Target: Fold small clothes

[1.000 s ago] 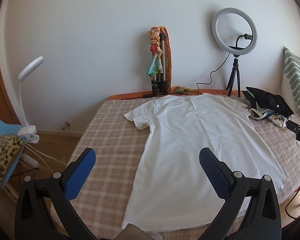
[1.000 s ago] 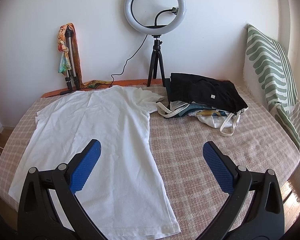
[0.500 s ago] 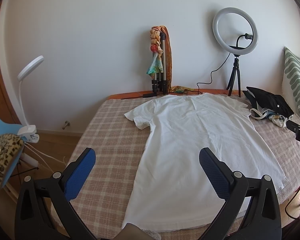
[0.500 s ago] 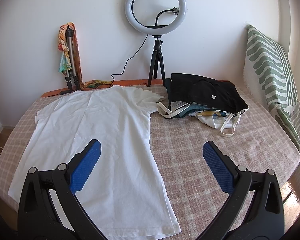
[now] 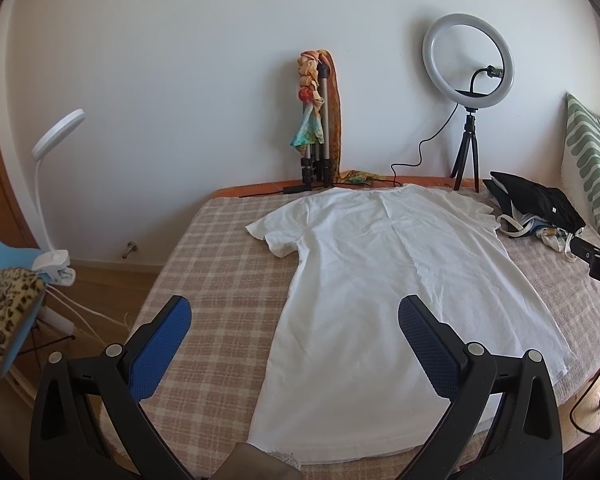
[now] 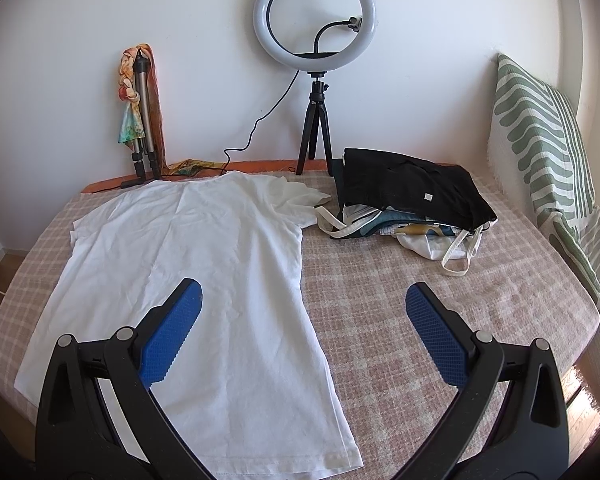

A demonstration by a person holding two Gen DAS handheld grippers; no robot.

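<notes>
White cotton t-shirt lies flat, spread on the checked bed cover, collar toward the wall, hem at the near edge. Judging by the wrinkles: light, limp, zero stiffness, will sag and drag on the cover if lifted by one point. Best pinch is likely at the hem corners or sleeve/shoulder seams, one per side. Left tool and right tool both hover above the near hem, fingers spread wide, gripping nothing. No containers in view; only a loose clothes pile, black garment on top, beside the right sleeve.
</notes>
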